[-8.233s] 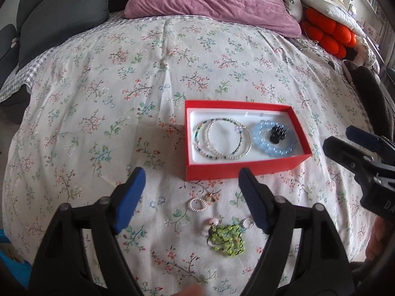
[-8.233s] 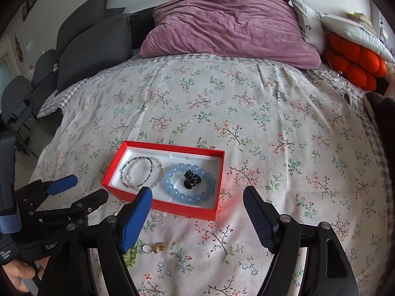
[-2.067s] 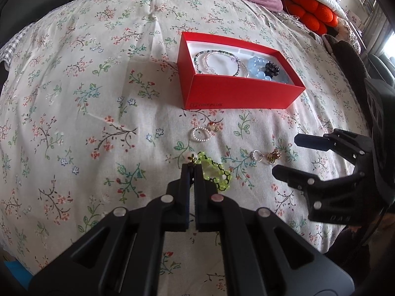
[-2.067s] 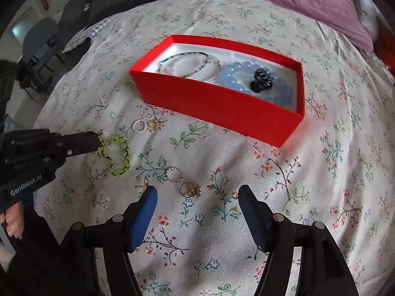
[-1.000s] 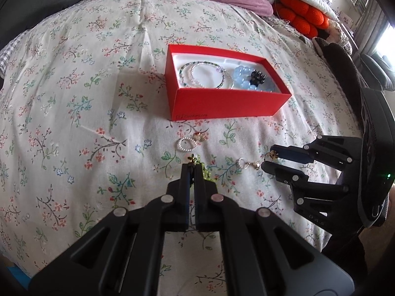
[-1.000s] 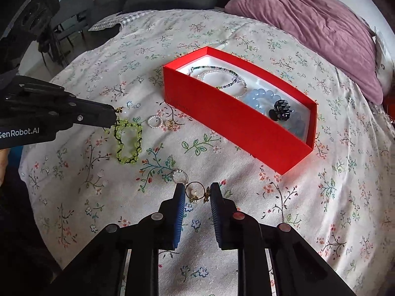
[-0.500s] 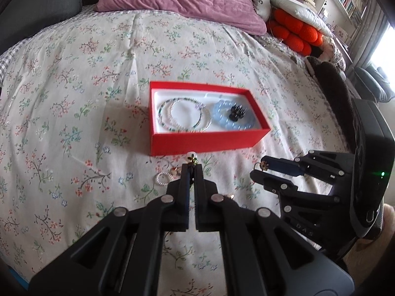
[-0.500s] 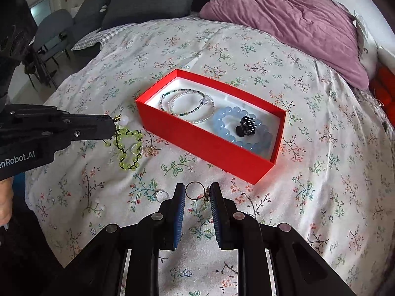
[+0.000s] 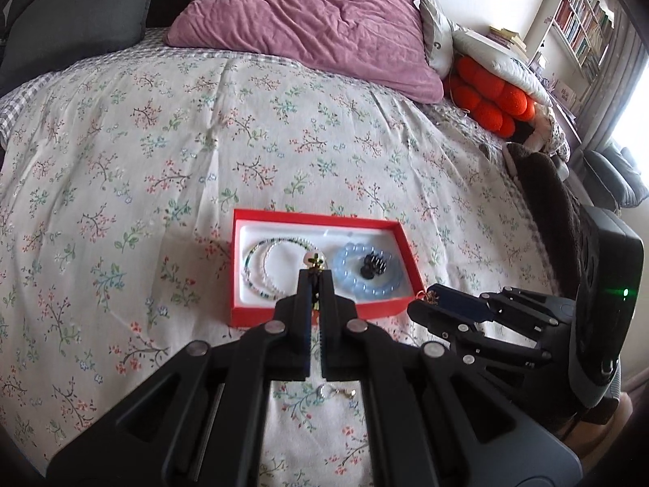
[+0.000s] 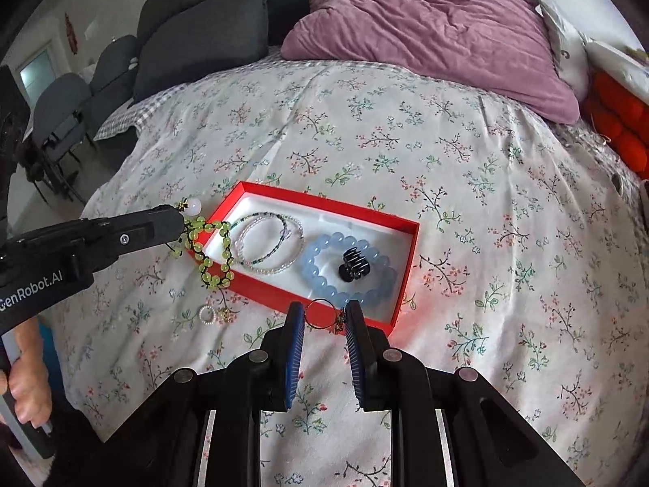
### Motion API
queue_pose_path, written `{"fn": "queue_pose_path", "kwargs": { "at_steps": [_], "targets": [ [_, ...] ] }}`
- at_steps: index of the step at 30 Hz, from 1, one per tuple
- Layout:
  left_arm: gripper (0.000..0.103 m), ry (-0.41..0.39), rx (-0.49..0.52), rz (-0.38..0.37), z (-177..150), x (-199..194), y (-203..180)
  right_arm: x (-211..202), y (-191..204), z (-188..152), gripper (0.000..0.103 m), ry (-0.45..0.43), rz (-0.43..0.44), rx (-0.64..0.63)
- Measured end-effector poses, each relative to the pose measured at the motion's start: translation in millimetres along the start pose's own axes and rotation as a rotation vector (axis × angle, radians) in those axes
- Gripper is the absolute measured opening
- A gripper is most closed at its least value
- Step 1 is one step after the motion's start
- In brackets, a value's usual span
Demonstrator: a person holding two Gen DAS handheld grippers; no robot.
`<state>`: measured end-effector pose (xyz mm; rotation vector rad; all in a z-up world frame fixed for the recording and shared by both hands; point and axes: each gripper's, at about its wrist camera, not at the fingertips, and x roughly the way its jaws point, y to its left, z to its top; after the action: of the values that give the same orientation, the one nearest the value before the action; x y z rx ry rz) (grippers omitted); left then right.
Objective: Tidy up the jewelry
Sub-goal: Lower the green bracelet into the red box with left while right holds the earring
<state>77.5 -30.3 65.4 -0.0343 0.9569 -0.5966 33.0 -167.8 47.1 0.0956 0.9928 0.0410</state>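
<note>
The left gripper [image 10: 178, 223] reaches in level from the left side of the scene, its jaws pressed together on the green beaded bracelet [image 10: 209, 251], which hangs from the tips and drapes across the near-left corner of the red jewelry box [image 10: 401, 280]. A pale round bead and a small gold charm sit right at the pinch point. The person's left hand [image 10: 26, 381] grips the handle low at the left edge of the right wrist view.

The right gripper [image 10: 324, 320] points forward and slightly down toward the box's near wall, its blue-padded fingers [image 10: 295, 337] drawn close on a thin wire hoop ring [image 10: 322, 315] with a small gold charm, held just above the near rim.

The box rests on the floral bedspread [image 10: 466, 154]. Its white insert holds two thin beaded bracelets [image 10: 269, 245] on the left and a pale blue bead bracelet [image 10: 349, 270] on the right, with a black hair claw clip [image 10: 353, 264] lying inside that blue loop.

On the bedspread, just near of the box's left end, lie a small pearl ring [image 10: 206, 315] and a gold trinket [image 10: 228, 315] beside it. In the left wrist view another small ring [image 9: 336, 391] lies on the cloth under the gripper. A purple pillow [image 10: 430, 28] lies at the far end of the bed.
</note>
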Motion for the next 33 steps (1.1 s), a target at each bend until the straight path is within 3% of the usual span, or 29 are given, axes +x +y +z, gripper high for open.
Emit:
{"fn": "queue_pose_path", "kwargs": {
  "at_steps": [8, 18, 26, 31, 33],
  "targets": [
    [0.003, -0.012, -0.01, 0.008, 10, 18, -5, 17, -8, 14, 0.021, 0.016, 0.012, 0.069],
    [0.003, 0.015, 0.025, 0.093, 9, 49, -3, 48, -15, 20, 0.021, 0.065, 0.013, 0.124],
    [0.004, 0.01, 0.059, 0.117, 11, 49, -6, 53, -15, 22, 0.022, 0.084, 0.009, 0.121],
    [0.028, 0.016, 0.068, 0.136, 9, 45, -7, 44, -16, 22, 0.024, 0.074, -0.002, 0.111],
    [0.032, 0.017, 0.074, 0.143, 8, 42, -7, 40, -15, 22, 0.025, 0.066, -0.004, 0.11]
  ]
}}
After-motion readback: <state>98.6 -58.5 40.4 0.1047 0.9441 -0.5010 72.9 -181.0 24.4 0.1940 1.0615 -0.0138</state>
